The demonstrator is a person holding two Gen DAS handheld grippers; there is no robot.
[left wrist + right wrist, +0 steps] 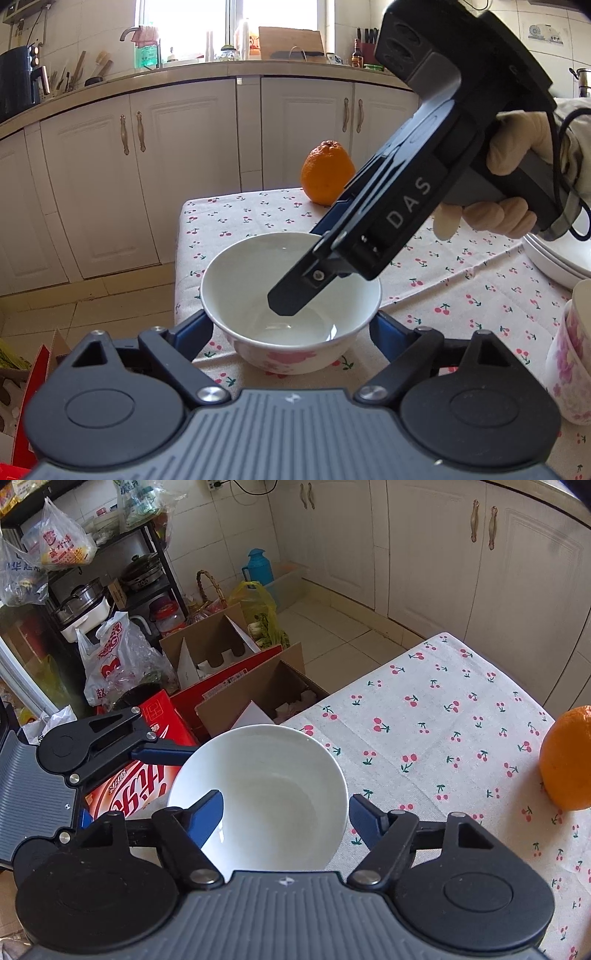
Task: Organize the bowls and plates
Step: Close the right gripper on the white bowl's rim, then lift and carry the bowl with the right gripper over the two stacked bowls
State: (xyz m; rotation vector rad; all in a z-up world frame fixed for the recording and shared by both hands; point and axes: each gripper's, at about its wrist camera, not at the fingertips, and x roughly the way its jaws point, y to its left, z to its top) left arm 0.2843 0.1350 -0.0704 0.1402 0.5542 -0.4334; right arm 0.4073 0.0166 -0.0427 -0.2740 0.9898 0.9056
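A white bowl (280,295) with pink flowers on its outside sits near the corner of the cherry-print table (461,280). My left gripper (291,332) is open, one finger on each side of the bowl, not pressing it. My right gripper (284,812) is open and straddles the bowl's wall: its left finger (207,816) is inside the bowl (266,794), its right finger (365,819) outside. In the left wrist view the right gripper's finger (295,291) reaches down into the bowl.
An orange (327,177) stands on the table behind the bowl. Stacked white plates (554,258) and a flowered cup (572,362) are at the right edge. Cardboard boxes (258,686) and bags crowd the floor beside the table. Kitchen cabinets (147,166) stand beyond.
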